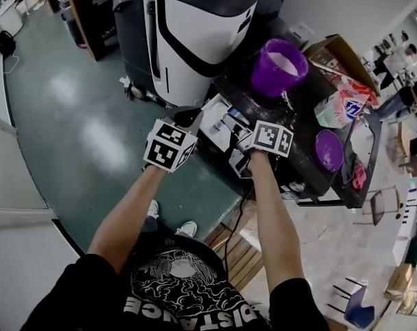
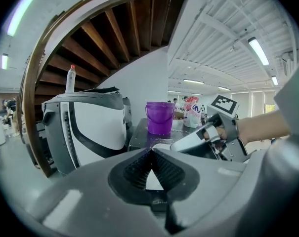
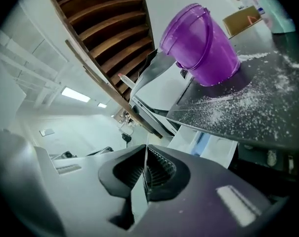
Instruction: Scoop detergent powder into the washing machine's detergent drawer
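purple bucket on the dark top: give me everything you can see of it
The purple bucket looks like slightly translucent plastic. It is round, tapers toward its base and has a thin hoop handle folded down against its side. It stands upright with no lid on the dark top and holds white powder. More spilled powder is scattered on the top around its base. Only the top touches it.

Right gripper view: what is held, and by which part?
Right gripper pinches a thin pale strip, edge-on; what it is and which part cannot be told.
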A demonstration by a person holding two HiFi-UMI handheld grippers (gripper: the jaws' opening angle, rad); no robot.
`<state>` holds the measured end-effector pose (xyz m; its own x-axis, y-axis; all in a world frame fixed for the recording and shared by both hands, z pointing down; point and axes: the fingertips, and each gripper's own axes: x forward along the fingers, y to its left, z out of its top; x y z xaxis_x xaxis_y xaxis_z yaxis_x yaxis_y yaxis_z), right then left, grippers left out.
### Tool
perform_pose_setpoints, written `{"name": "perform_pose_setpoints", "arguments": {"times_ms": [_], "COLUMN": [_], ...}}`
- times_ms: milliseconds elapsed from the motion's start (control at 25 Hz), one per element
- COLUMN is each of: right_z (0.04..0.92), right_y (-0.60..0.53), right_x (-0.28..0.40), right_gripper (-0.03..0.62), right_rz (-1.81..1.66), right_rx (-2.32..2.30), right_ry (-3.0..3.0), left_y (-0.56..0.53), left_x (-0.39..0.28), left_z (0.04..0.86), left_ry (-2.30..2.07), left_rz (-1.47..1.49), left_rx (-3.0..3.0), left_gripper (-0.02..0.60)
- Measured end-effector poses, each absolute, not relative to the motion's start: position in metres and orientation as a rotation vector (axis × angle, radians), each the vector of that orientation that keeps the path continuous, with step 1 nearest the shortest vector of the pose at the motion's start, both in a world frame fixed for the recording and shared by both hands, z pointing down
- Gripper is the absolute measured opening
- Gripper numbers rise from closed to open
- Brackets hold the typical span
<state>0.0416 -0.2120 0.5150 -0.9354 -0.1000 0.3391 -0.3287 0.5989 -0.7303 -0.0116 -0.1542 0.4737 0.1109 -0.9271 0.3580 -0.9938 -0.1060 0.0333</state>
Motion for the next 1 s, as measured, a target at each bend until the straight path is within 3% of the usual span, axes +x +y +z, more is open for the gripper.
{"name": "perform_pose_setpoints", "arguments": {"times_ms": [1000], "right_z": [0.557], "right_y": [-0.217], "right_x": [0.012], "right_gripper": [0.032], "right_rz": [0.586], "right_rx": [0.25], "right_ry": [-2.39], "left_y": [-0.135], "left_x": [-0.038], "left_z": [0.477], "left_ry": [-2.001], "left_rz": [0.384], "left_rx": [2.0], "left_gripper": [0.0]}}
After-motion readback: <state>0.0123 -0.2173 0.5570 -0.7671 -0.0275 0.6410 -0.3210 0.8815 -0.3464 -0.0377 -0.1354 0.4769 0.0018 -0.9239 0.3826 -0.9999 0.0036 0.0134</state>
